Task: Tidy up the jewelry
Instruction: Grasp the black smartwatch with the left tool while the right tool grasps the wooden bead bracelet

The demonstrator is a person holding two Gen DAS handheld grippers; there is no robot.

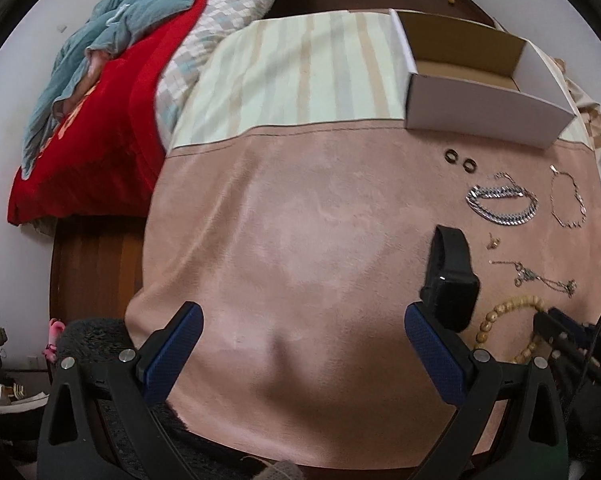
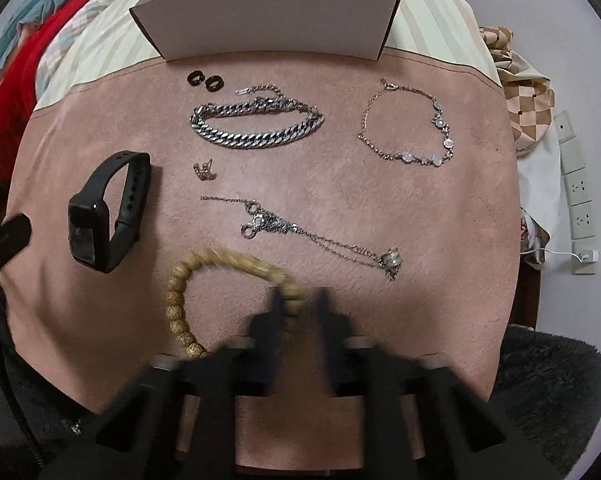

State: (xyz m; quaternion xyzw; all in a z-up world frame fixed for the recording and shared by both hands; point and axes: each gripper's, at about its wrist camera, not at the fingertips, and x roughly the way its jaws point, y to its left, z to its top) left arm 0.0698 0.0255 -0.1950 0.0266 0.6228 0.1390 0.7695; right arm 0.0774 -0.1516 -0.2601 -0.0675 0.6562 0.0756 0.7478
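Wooden bead bracelet (image 2: pixel 188 304) clamped at one side by right gripper (image 2: pixel 298 300), loop stretched leftward along pink cloth's (image 2: pixel 380 320) near edge, left gripper (image 1: pixel 302 340) held wide apart, nothing gripped.

pink cloth (image 2: pixel 340 184) | white box (image 2: pixel 268 20) | black watch (image 2: pixel 108 208) (tan beads (image 2: pixel 176 304))
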